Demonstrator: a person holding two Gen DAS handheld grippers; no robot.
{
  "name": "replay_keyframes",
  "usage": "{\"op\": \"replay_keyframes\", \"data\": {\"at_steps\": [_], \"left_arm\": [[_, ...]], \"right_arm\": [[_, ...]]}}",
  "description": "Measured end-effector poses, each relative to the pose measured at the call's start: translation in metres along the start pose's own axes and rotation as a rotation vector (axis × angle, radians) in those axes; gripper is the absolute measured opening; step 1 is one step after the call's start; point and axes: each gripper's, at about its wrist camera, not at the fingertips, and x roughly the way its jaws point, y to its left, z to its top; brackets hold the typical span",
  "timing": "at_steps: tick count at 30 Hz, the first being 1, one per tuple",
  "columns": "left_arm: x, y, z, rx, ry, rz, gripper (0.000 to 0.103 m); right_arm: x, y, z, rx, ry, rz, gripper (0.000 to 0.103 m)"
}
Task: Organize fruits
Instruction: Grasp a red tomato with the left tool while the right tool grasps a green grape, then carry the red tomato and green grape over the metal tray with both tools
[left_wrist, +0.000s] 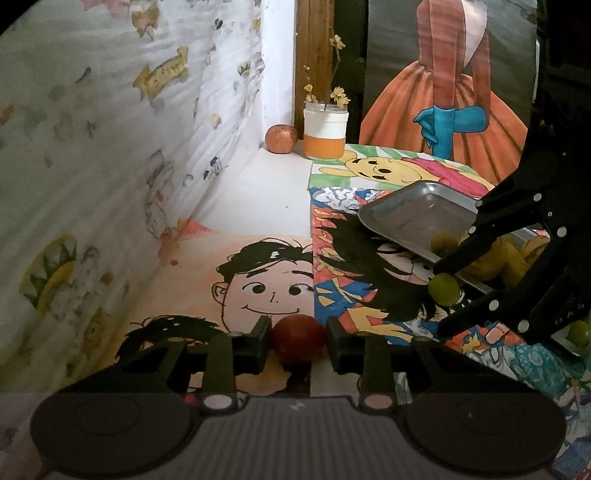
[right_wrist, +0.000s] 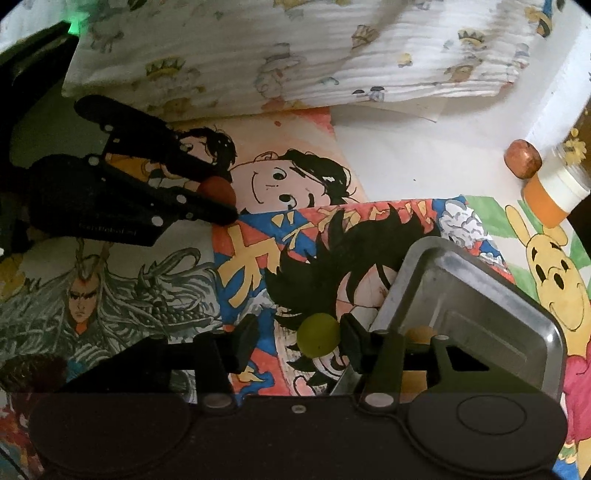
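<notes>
You have a small round dark-red fruit (left_wrist: 299, 334) sitting between your left tool's fingertips, low over the cartoon-boy drawing. A round yellow-green grape (right_wrist: 318, 335) sits between your right tool's fingertips, just beside the corner of the shallow metal tray (right_wrist: 554, 332). Yellow fruit (left_wrist: 506, 258) lies in the tray's near end

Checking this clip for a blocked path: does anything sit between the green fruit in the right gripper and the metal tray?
Nothing visible does. The green fruit sits between the right gripper's fingers, right beside the near rim of the metal tray; only the painted table covering lies between them.
</notes>
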Motion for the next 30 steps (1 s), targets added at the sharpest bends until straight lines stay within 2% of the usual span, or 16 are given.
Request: {"op": "replay_keyframes", "data": {"at_steps": [6,10,14,18,30], "left_arm": [[-0.005,-0.006,-0.002,0.026,-0.017,0.013,0.034],[-0.009,-0.009,-0.002,0.027,-0.023,-0.001,0.034],[-0.011,-0.013,-0.002,0.032,-0.024,-0.022,0.034],[-0.012,-0.017,-0.003,0.027,-0.016,-0.052,0.034],[-0.009,-0.022,-0.004,0.029,0.008,-0.075,0.034]], "right_arm": [[-0.008,-0.006,-0.003,0.057,-0.045,0.05,0.05],[-0.004,-0.006,-0.004,0.054,-0.032,0.023,0.05],[0.002,-0.007,-0.005,0.051,-0.014,-0.009,0.041],[0.001,-0.001,-0.006,0.03,-0.013,-0.04,0.038],[-0.001,-0.004,-0.009,0.079,-0.038,-0.055,0.027]]}}
